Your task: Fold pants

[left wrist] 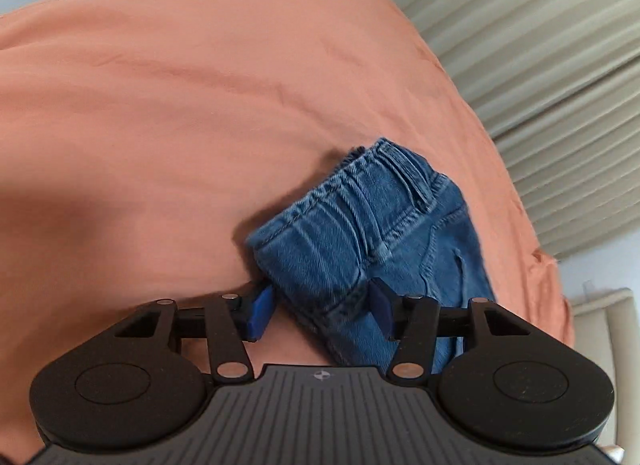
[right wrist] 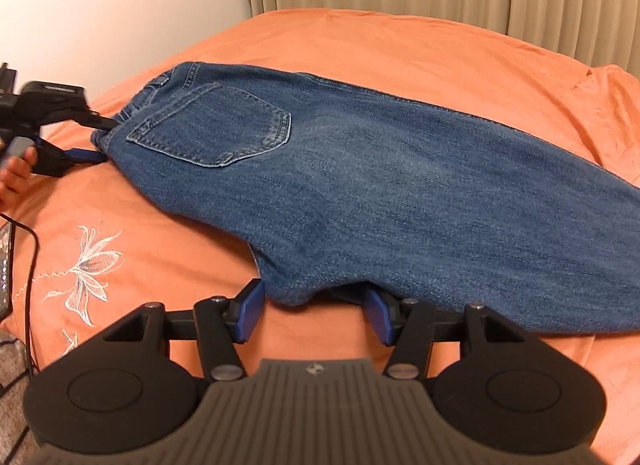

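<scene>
1. My right wrist view cuts the pants [right wrist: 400,193] off at the right edge, so I can't see the leg ends.
2. On the left wrist view, denim [left wrist: 360,233] is motion-blurred.
3. The left tongs [right wrist: 94,141] are blurred; their grip is unclear there.

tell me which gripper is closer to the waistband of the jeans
Left. The left gripper sits at the waistband end of the jeans, fingers open around the denim there. The right gripper is open further down, at the crotch edge.
</scene>
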